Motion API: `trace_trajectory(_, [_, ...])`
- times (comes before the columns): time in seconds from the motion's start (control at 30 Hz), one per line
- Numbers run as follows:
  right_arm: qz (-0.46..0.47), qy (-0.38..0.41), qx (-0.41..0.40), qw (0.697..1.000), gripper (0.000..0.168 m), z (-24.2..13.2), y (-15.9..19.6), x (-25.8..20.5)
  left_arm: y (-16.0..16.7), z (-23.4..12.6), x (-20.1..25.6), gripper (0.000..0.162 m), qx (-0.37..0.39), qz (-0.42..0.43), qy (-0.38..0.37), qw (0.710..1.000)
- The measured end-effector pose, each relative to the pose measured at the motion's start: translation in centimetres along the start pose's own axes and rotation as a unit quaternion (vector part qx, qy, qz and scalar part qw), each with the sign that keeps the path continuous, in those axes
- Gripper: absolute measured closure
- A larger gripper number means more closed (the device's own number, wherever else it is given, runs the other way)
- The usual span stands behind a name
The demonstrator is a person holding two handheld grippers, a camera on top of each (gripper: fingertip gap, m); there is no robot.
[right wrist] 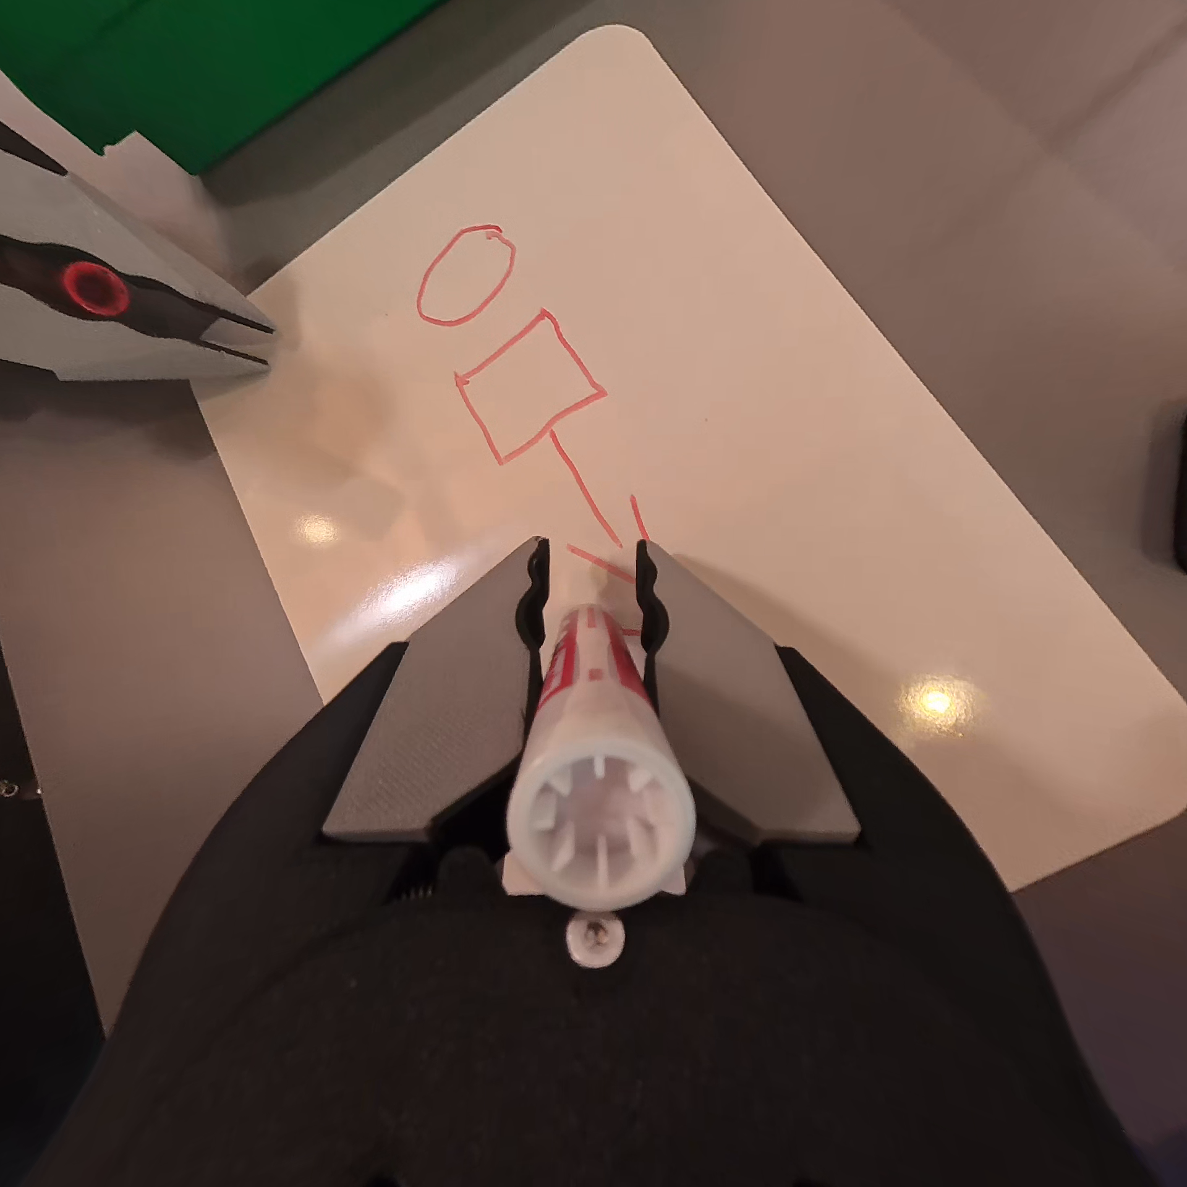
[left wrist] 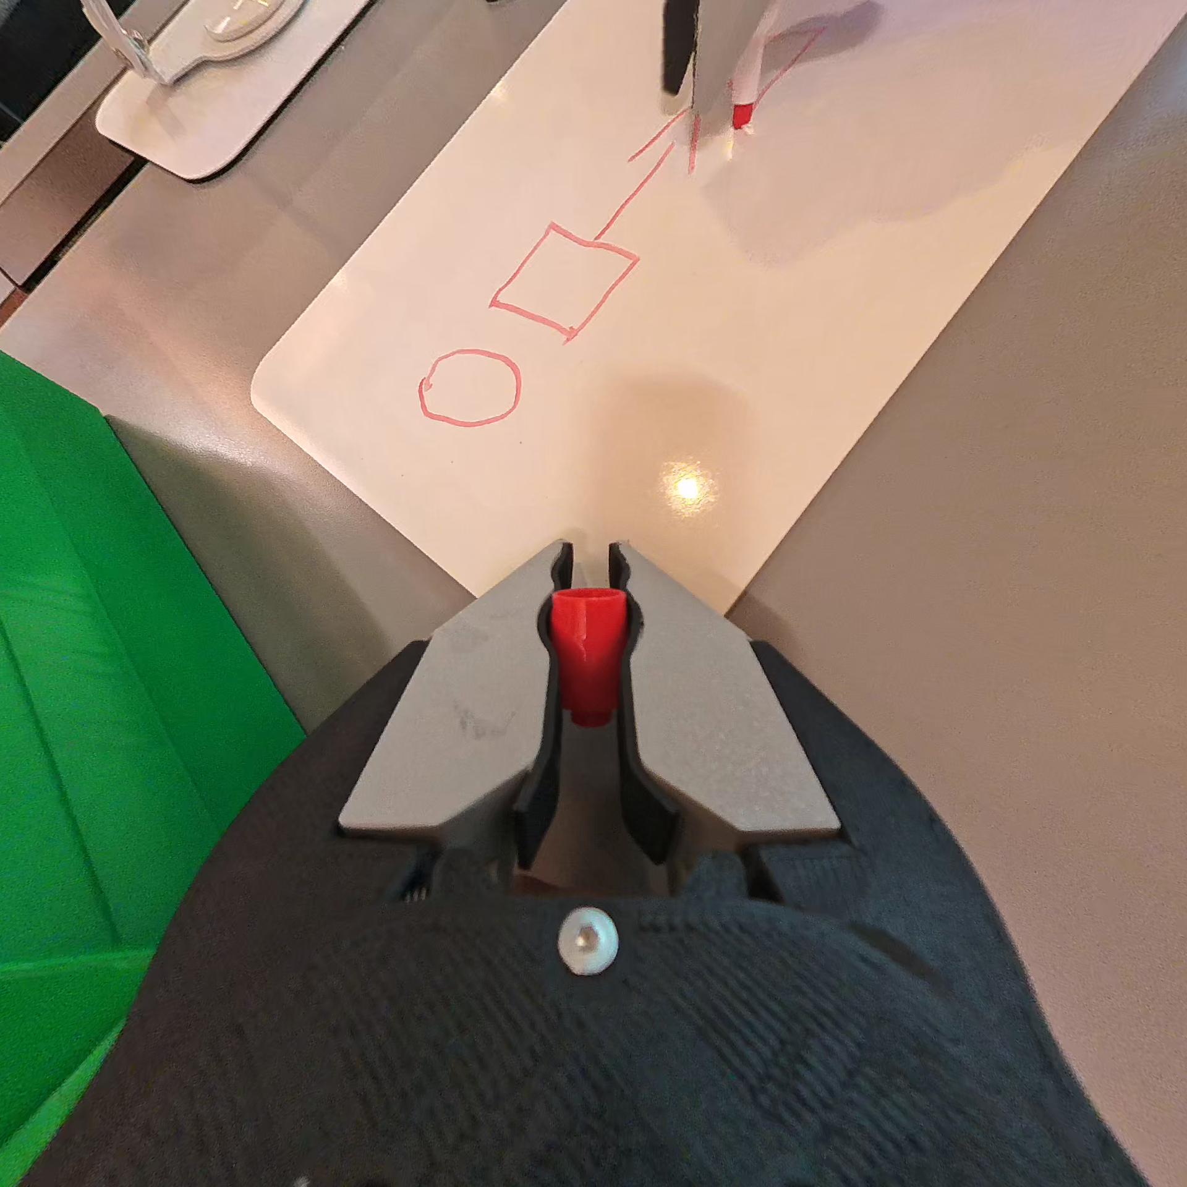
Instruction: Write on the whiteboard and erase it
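Red marker cap sits pinched in the left gripper, at the whiteboard's six o'clock corner. The right gripper clamps a white marker, tip down on the board.

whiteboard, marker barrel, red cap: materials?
Whiteboard: glossy smooth white sheet, likely coated; lamp glints mirror off it. Marker barrel: white moulded plastic, ribs inside its hollow end, in the right claw. Red cap: semi-gloss plastic, faint seam, in the left claw.

Left claw clamped on cap, right claw gripping marker
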State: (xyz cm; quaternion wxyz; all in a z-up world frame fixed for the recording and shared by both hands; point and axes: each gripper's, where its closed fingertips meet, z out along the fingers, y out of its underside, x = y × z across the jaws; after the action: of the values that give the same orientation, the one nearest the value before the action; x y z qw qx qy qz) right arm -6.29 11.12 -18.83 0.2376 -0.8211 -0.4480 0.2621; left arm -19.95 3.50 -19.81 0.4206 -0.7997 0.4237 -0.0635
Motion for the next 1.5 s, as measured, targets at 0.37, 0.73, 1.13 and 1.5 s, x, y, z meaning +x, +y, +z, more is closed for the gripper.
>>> trace_trajectory(0.37, [-0.018, 0.030, 0.060, 0.998, 0.142, -1.7, -1.0, 0.1, 0.0, 0.0, 0.0, 0.152, 0.000, 0.001, 0.002, 1.000])
trace_trajectory(0.73, [0.018, 0.043, 0.149, 0.988, 0.143, -3.2, -1.3, 1.3, 0.0, 0.0, 0.0, 0.152, 0.000, 0.003, -0.001, 1.000])
trace_trajectory(1.13, [0.015, 0.044, 0.127, 0.991, 0.143, -1.7, -0.5, 0.9, 0.0, 0.0, 0.0, 0.152, 0.000, 0.006, -0.005, 1.000])
trace_trajectory(1.5, [0.016, 0.042, 0.111, 0.993, 0.143, -1.0, 0.0, 0.9, 0.0, 0.0, 0.0, 0.152, 0.000, 0.005, -0.004, 1.000])
